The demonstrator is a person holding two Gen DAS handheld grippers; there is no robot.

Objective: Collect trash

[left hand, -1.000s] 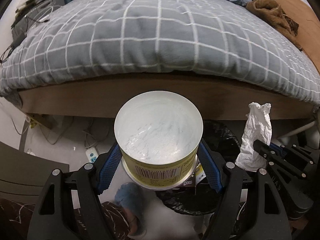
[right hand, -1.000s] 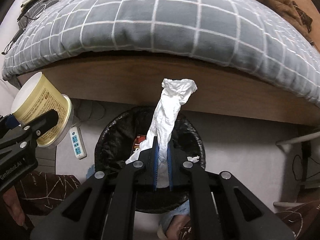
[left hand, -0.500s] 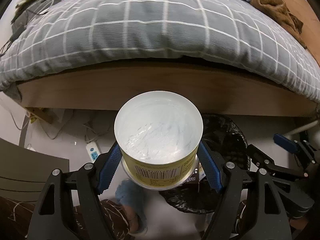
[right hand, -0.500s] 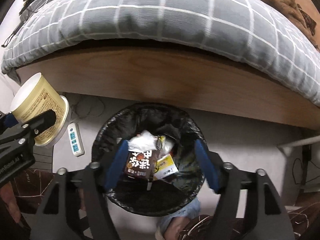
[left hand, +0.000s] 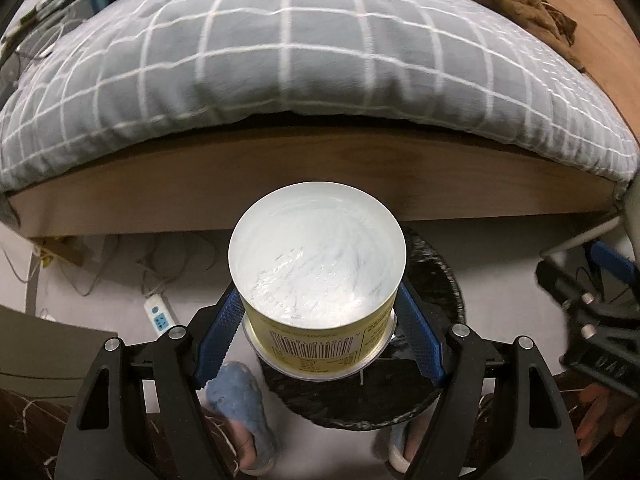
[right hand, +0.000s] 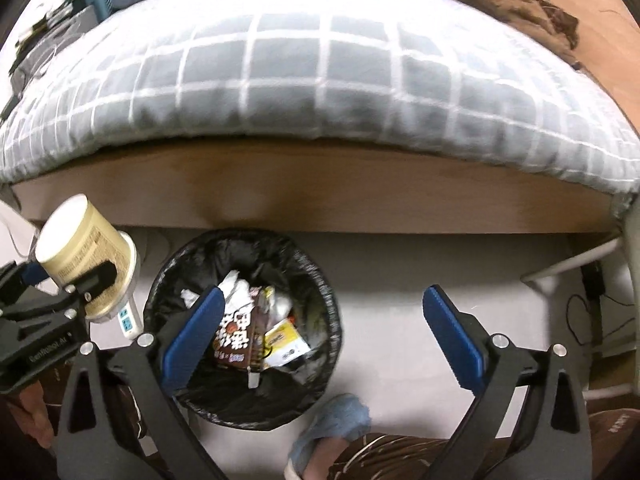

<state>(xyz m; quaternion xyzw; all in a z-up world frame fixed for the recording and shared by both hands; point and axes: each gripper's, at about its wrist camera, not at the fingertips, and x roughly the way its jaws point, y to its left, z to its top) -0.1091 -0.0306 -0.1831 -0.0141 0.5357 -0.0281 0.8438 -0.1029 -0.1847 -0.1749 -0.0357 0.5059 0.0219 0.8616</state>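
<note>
My left gripper (left hand: 318,334) is shut on a yellow paper cup (left hand: 318,280), bottom towards the camera, held above the near rim of a black-lined trash bin (left hand: 436,280). In the right wrist view the cup (right hand: 82,256) shows at the left, beside the bin (right hand: 320,280). My right gripper (right hand: 320,332) is open and empty, above the bin's right side. A crumpled white tissue (right hand: 234,288) lies in the bin among a brown packet (right hand: 236,334) and other wrappers.
A bed with a grey checked duvet (left hand: 304,60) and wooden side board (left hand: 320,176) stands just behind the bin. A white power strip (left hand: 158,314) and cables lie on the floor at left. My blue-slippered feet (left hand: 240,404) stand next to the bin.
My right gripper opened and let go of the white tissue, which fell into the bin, then shifted right. My left gripper moved right, bringing the cup over the bin.
</note>
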